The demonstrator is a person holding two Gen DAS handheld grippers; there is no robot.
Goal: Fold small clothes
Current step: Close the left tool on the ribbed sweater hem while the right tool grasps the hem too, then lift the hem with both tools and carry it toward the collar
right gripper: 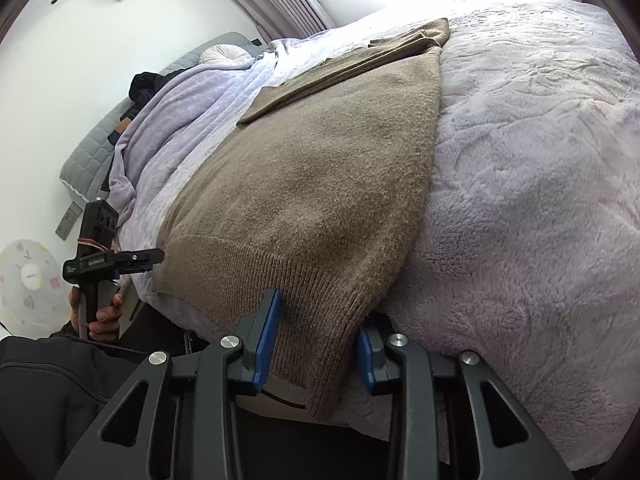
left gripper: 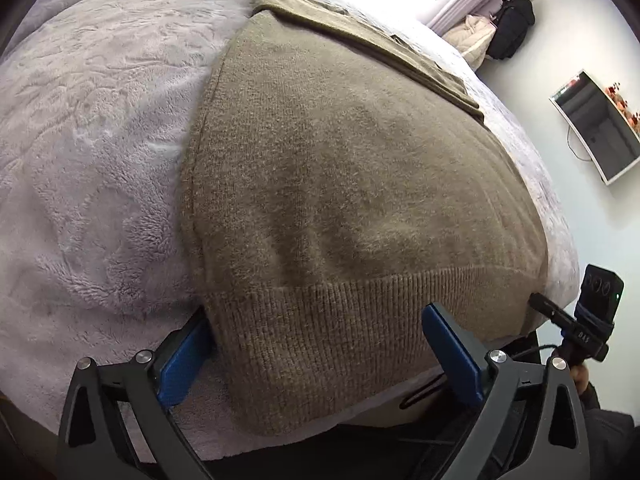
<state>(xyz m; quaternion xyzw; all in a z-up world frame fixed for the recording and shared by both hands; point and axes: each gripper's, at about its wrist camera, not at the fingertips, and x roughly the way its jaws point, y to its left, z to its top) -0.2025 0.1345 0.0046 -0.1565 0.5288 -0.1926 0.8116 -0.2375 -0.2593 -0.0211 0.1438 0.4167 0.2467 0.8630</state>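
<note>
A brown knitted sweater (left gripper: 340, 184) lies flat on the bed, ribbed hem toward me, sleeves folded across its far end. It also shows in the right wrist view (right gripper: 320, 184). My left gripper (left gripper: 320, 344) is open, its blue fingers (left gripper: 452, 352) straddling the hem's left corner. My right gripper (right gripper: 320, 344) is open around the hem's right corner, which hangs over the bed edge between its blue fingers (right gripper: 266, 340). The right gripper also shows in the left wrist view (left gripper: 560, 316), and the left gripper in the right wrist view (right gripper: 136, 260).
A fluffy lilac blanket (right gripper: 540, 200) covers the bed (left gripper: 88, 168). A grey headboard (right gripper: 88, 160), dark clothing (right gripper: 148, 84) and a round cushion (right gripper: 224, 54) sit far left. A wall screen (left gripper: 596, 128) and a black bag (left gripper: 512, 28) are at the right.
</note>
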